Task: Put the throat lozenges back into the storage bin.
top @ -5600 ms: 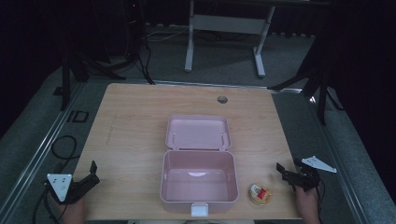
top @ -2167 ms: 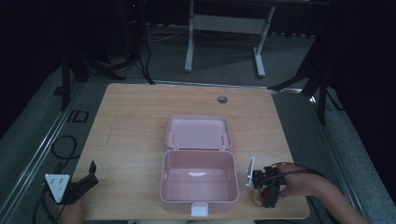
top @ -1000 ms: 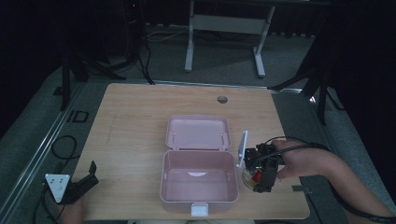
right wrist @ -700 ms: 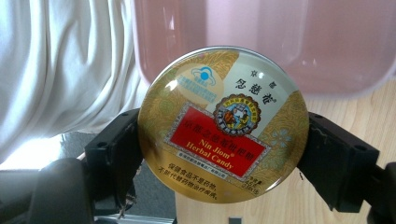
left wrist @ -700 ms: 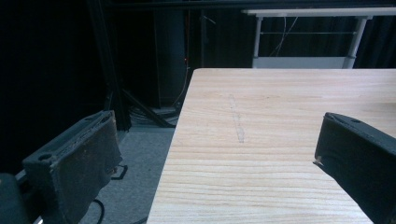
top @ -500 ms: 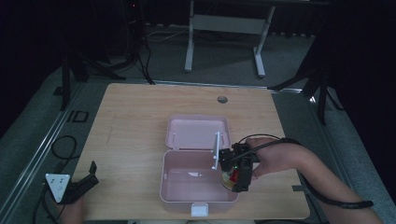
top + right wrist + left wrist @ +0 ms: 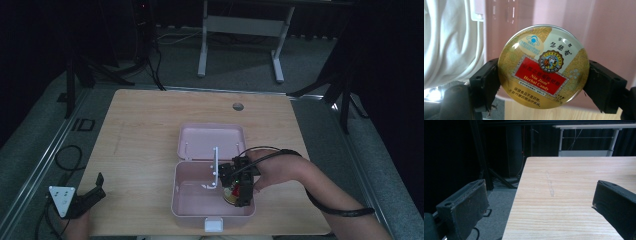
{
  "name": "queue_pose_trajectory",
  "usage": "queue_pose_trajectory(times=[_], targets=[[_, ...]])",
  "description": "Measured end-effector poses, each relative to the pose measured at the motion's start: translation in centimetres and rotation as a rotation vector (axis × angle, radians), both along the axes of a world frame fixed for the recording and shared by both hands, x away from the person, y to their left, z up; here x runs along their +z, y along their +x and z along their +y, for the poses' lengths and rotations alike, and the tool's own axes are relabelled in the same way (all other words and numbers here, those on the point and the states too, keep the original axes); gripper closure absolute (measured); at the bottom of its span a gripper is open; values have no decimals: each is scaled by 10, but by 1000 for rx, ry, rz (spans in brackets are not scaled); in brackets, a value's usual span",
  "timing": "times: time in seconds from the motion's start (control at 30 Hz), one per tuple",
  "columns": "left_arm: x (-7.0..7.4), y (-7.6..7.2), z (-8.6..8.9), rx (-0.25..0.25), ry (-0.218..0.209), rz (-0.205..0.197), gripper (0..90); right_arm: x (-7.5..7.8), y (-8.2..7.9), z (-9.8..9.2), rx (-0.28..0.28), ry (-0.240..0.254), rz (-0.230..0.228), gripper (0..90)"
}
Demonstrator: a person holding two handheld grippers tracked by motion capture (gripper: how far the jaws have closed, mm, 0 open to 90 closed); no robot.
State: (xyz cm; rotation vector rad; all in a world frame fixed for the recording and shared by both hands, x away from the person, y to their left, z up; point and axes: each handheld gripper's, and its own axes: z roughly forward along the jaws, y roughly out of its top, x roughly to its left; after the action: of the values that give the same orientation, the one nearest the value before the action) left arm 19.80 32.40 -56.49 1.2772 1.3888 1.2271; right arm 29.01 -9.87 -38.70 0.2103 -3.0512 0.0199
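A round gold candy tin (image 7: 543,68) with a red label sits clamped between the black jaws of my right gripper (image 7: 541,82). In the high view the right gripper (image 7: 239,189) holds the tin (image 7: 230,195) inside the near right part of the open pink box (image 7: 190,200), low over its floor. The box lid (image 7: 212,140) lies flat behind it. My left gripper (image 7: 87,197) rests at the table's near left corner, and its own view has the jaws wide apart over bare wood (image 7: 574,195) with nothing between them.
A person's right forearm (image 7: 325,192) reaches in from the near right, with a black cable looped around it. A small round hole (image 7: 238,106) marks the far side of the table. A white desk frame (image 7: 240,25) stands on the floor beyond.
The right gripper took hold of the tin at the table's near right, lifted it, and carried it left into the pink box. The left gripper stayed still.
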Motion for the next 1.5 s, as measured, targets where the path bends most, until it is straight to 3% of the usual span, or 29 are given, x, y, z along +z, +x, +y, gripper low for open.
queue_pose_trajectory(times=[0.3, 0.73, 0.9, 1.23, 1.5], targets=[[0, 0, 0, -1, -2, 1, 3, -37, 9, 4, -12, -37, 17, 196], [0, 0, 0, -9, 6, 3, 3, -70, 16, 8, -25, -72, 20, 196], [0, 0, -1, -13, 10, 6, 3, -85, 17, 11, -29, -112, 28, 196], [0, 1, -1, -17, 15, 9, 3, -105, 17, 11, -35, -180, 27, 196], [0, 1, -1, -20, 13, 6, 3, -110, 17, 12, -22, -181, 50, 192]])
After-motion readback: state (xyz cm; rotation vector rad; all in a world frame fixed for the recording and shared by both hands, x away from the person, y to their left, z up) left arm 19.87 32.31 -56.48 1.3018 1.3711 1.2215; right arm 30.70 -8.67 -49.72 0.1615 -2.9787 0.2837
